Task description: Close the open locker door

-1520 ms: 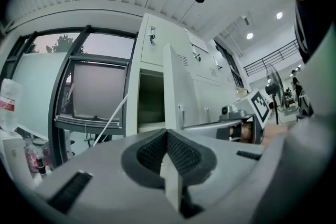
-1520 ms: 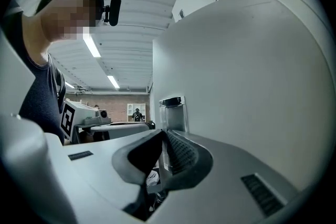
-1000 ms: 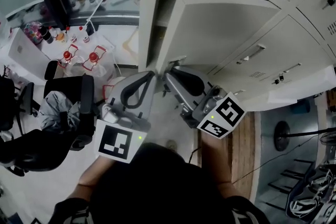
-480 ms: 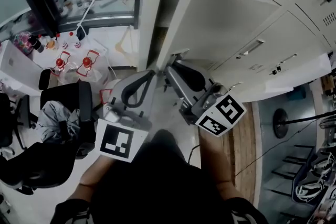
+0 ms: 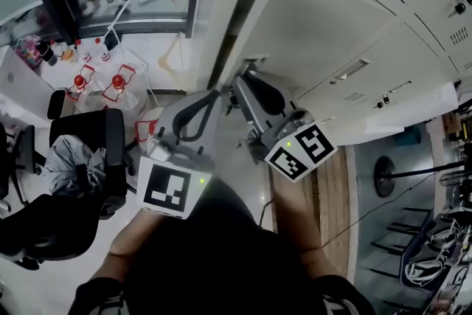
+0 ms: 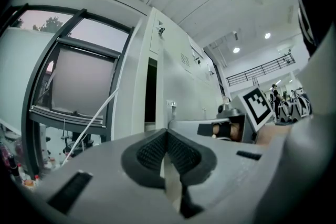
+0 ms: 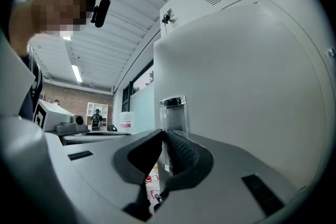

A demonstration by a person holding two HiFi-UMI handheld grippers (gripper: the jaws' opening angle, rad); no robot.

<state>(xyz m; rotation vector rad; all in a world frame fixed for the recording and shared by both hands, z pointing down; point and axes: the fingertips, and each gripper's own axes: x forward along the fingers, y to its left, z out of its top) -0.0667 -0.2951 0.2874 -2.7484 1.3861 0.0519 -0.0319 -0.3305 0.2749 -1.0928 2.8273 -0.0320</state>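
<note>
The pale grey locker door point(image 5: 324, 18) stands partly open, with a dark gap point(image 5: 236, 18) along its free edge. My right gripper point(image 5: 237, 83) is shut, and its tips sit against the lower part of that edge, just under the metal latch plate point(image 7: 172, 112). In the right gripper view the door point(image 7: 247, 81) fills the right side. My left gripper point(image 5: 214, 95) is shut with nothing in it and hangs just left of the right one, in front of the locker frame point(image 6: 137, 86). Past its tips the left gripper view shows the dark locker opening point(image 6: 150, 93).
More closed locker doors with handles point(image 5: 351, 71) run to the right. A black office chair point(image 5: 85, 151) stands at the left, with red-capped bottles point(image 5: 77, 80) on the white floor behind it by the window. A round stand base point(image 5: 386, 177) lies at the right.
The door has swung in toward the locker and the dark gap has narrowed. Both grippers have moved forward with the door's edge. Both stay shut.
</note>
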